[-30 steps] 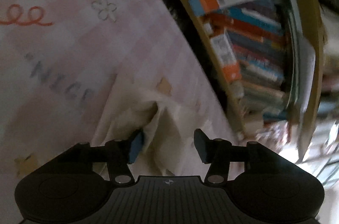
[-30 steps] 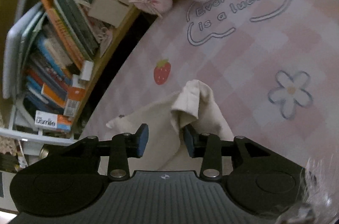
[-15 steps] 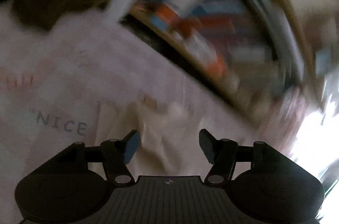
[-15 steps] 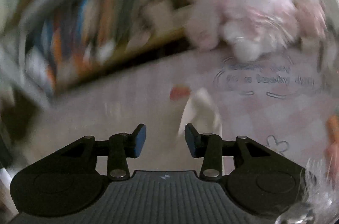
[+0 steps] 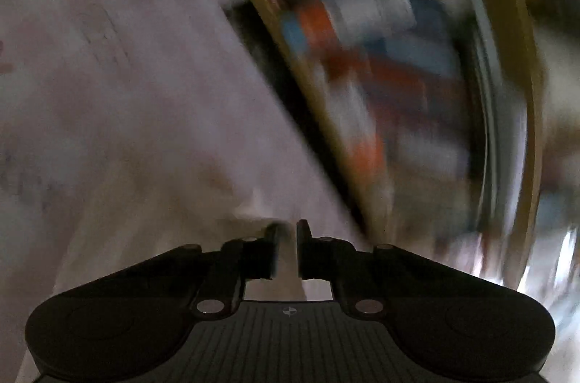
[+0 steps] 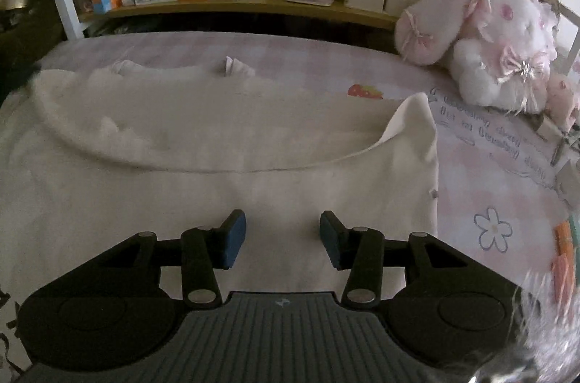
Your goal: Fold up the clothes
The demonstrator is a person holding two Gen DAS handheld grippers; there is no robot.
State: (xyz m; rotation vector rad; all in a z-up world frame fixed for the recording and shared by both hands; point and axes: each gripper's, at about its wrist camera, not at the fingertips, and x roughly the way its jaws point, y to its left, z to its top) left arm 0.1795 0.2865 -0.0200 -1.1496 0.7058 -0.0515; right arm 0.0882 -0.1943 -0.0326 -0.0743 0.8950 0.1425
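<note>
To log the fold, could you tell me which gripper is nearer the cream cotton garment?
Left. The left gripper looks shut on the cream cotton garment, pinching a fold; the right gripper hangs open just above it.

Garment point(image 6: 217, 172) lies on bed point(image 6: 489, 187), bookshelf point(image 6: 235, 5) behind.

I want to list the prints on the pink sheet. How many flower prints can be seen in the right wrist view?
1. The flower print lies on the pink sheet, right of the cream garment. The garment may hide others.
</note>
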